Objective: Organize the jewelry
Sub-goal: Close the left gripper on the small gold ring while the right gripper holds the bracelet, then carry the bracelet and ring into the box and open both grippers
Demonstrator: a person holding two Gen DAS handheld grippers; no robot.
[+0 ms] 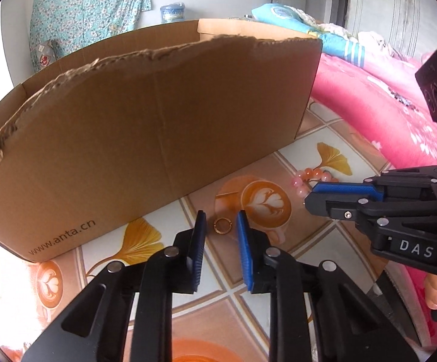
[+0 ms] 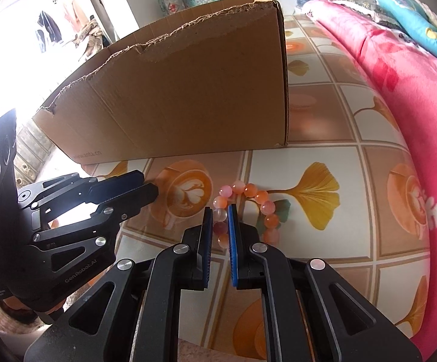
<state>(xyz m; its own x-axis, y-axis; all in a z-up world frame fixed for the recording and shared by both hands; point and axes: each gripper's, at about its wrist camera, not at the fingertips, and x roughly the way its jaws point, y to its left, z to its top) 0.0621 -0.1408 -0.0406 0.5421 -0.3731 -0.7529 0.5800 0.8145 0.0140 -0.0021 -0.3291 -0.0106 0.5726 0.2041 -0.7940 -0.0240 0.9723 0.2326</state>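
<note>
A small gold ring (image 1: 223,225) lies on the patterned tablecloth, between the tips of my open left gripper (image 1: 221,221), which straddles it without touching. A pink and orange bead bracelet (image 2: 256,200) lies on the cloth; it also shows in the left wrist view (image 1: 310,177). My right gripper (image 2: 220,214) has its jaws close around the bracelet's near beads, apparently pinching them. The right gripper shows in the left wrist view (image 1: 311,196). The left gripper shows in the right wrist view (image 2: 149,187). A torn cardboard box (image 1: 146,126) stands just behind both; it also shows in the right wrist view (image 2: 188,90).
A pink floral blanket (image 2: 405,84) on a bed borders the table's right side. A blue pillow (image 2: 414,21) lies on it. The tablecloth (image 2: 324,120) has coffee-cup and ginkgo-leaf prints.
</note>
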